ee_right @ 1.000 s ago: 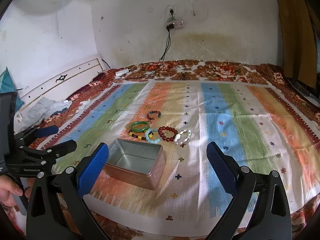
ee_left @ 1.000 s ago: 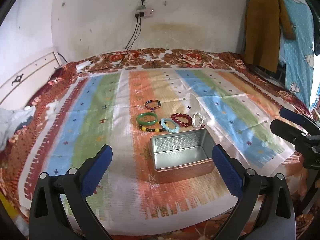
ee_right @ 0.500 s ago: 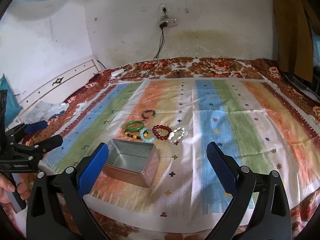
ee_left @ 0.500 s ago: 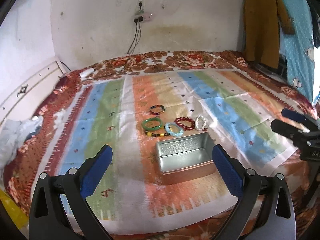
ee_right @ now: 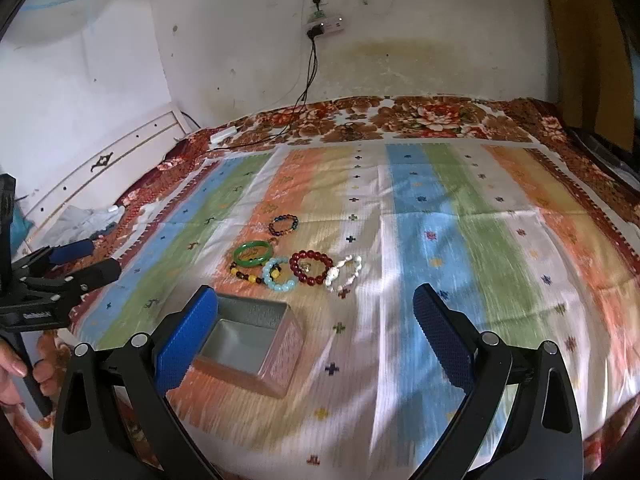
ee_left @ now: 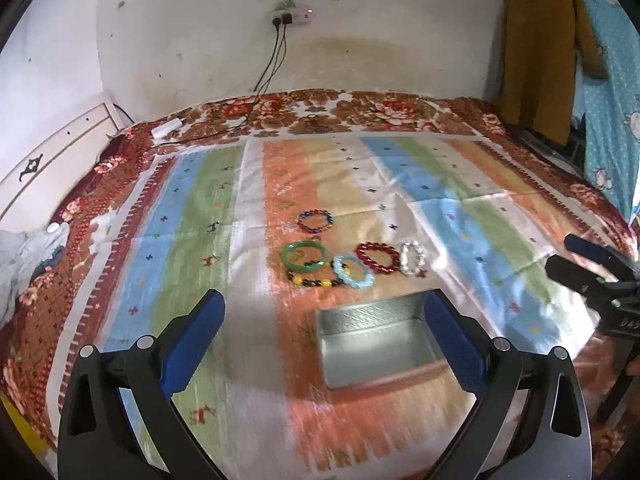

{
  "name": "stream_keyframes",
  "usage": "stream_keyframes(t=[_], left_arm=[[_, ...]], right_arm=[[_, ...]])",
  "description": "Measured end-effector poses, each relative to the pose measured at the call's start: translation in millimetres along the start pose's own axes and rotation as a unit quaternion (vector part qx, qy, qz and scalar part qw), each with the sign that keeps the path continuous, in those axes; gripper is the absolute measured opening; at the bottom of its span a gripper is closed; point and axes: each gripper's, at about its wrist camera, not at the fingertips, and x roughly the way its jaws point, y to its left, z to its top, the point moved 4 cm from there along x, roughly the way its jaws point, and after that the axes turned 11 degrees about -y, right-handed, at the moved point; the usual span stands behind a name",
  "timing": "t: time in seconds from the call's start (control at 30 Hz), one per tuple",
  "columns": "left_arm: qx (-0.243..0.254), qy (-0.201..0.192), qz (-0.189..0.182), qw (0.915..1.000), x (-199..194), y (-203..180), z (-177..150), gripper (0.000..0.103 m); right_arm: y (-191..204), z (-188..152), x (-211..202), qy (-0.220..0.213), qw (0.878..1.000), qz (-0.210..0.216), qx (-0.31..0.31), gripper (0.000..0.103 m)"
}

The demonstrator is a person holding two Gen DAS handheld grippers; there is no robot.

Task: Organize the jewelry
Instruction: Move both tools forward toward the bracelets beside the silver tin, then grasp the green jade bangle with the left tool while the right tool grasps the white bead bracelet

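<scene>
Jewelry lies in a loose cluster on the striped multicoloured cloth (ee_left: 460,216) spread over the bed: a solid green bangle (ee_left: 304,257), a light blue beaded bracelet (ee_left: 353,271), a dark red beaded bracelet (ee_left: 377,257), a white beaded bracelet (ee_left: 413,257), a black-and-yellow beaded strand (ee_left: 312,281) that touches the near edges of the green bangle and the blue bracelet, and a dark multicoloured beaded bracelet (ee_left: 315,220) set apart on the far side. Just in front of the cluster sits an open rectangular metal tin (ee_left: 374,336) with a grey interior and a copper-toned patterned outside (ee_right: 280,354); nothing shows inside it. The left gripper (ee_left: 322,330) hovers above the cloth with its blue-padded jaws spread wide and nothing between them, the tin showing by its right finger. The right gripper (ee_right: 316,328) hangs to the right of the tin, its jaws likewise wide apart and holding nothing. A brown floral bedspread (ee_right: 436,118) shows beyond the cloth, near a stained white wall (ee_right: 420,32).
</scene>
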Motion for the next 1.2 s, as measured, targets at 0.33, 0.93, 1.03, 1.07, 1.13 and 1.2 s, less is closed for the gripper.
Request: stream_keyframes(t=[0.33, 0.93, 1.03, 1.07, 1.13, 1.2], left_arm=[[-0.005, 0.032, -0.004, 0.9995, 46.7, 17.5, 4.9, 0.097], [-0.028, 0.057, -0.002, 0.9979, 112.4, 37.5, 25.8, 0.097], [-0.024, 0.066, 0.005, 0.9975, 121.3, 39.2, 24.5, 0.097], [-0.025, 0.071, 0.006, 0.9971, 124.7, 40.0, 23.5, 0.097], [-0.034, 0.083, 0.005, 0.996, 132.4, 43.4, 21.0, 0.097], [-0.037, 0.09, 0.008, 0.9952, 138.2, 45.7, 19.3, 0.097]], right_arm=[[0.4, 11.1, 44.5, 0.015, 1.0, -0.006, -0.013, 0.099], [-19.8, 12.4, 105.8, 0.072, 0.997, -0.034, -0.005, 0.099], [-23.9, 10.2, 114.3, 0.084, 0.996, -0.041, -0.001, 0.099], [-25.3, 8.9, 118.7, 0.091, 0.995, -0.043, 0.001, 0.099], [-28.0, 6.3, 126.0, 0.103, 0.994, -0.046, 0.005, 0.099], [-31.8, 2.4, 134.7, 0.12, 0.991, -0.052, 0.009, 0.099]])
